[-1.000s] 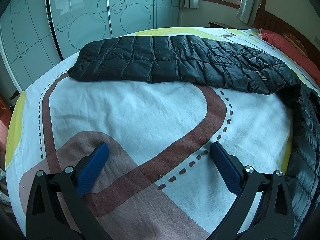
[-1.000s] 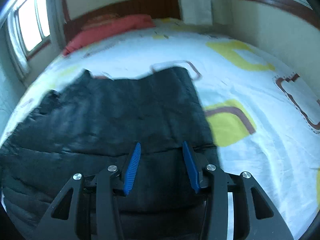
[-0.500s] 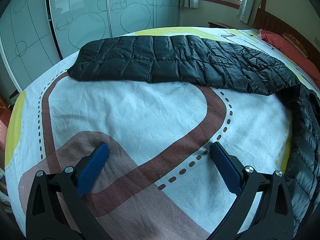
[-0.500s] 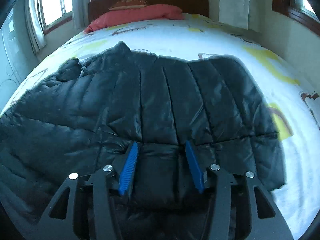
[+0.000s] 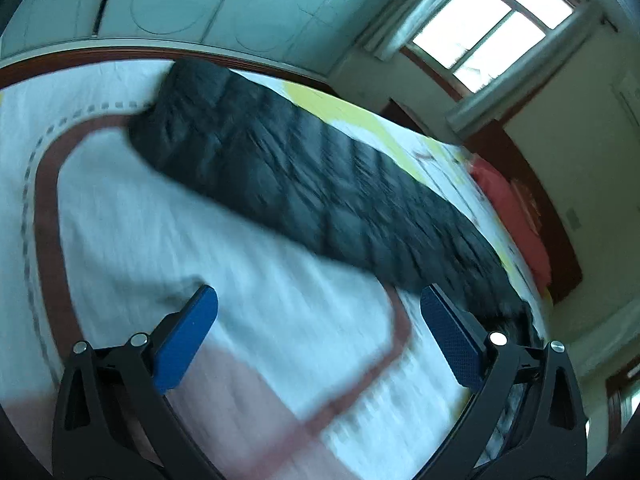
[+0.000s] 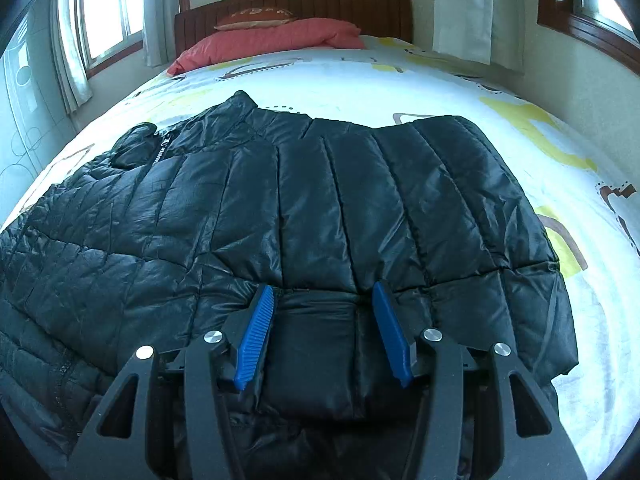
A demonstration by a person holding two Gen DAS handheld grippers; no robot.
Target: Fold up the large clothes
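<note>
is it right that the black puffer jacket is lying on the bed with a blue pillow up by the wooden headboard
Not quite: the pillow is red, not blue, as the right wrist view shows. The rest holds: the black puffer jacket lies on the bed, and the pillow sits by the wooden headboard.

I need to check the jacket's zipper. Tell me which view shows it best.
The right wrist view: the zipper runs sharp and lit near the collar of the black puffer jacket. The left wrist view is motion-blurred and shows only the jacket's long sleeve; no zipper can be made out.
</note>
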